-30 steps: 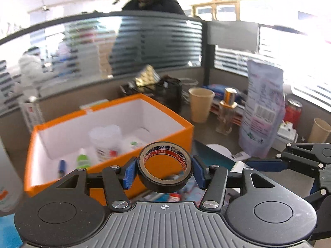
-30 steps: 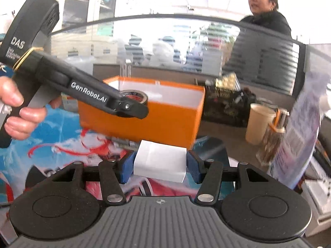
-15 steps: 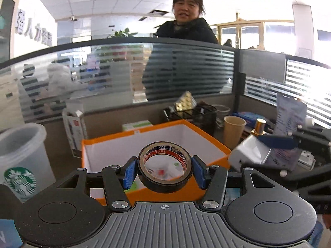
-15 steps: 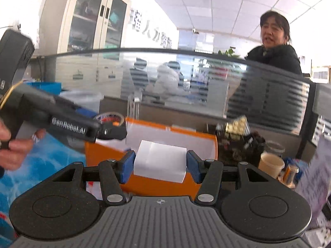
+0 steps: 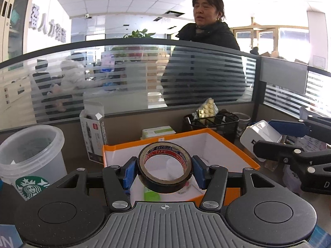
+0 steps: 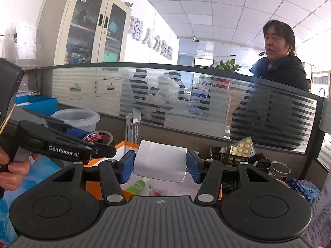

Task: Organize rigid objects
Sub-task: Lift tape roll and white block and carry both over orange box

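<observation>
Already, some items are stowed in the orange box (image 5: 231, 144); tape (image 5: 164, 167) is gripped by the left gripper (image 5: 164, 170) and a white box (image 6: 160, 161) by the right gripper (image 6: 160, 165), both held above it, unreleased.

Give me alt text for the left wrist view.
The left gripper clamps a tape roll upright between its blue fingers, over an open orange box. The right gripper, at right, holds a white block.

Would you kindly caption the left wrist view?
Left gripper holds a tape roll before an orange box.
</observation>
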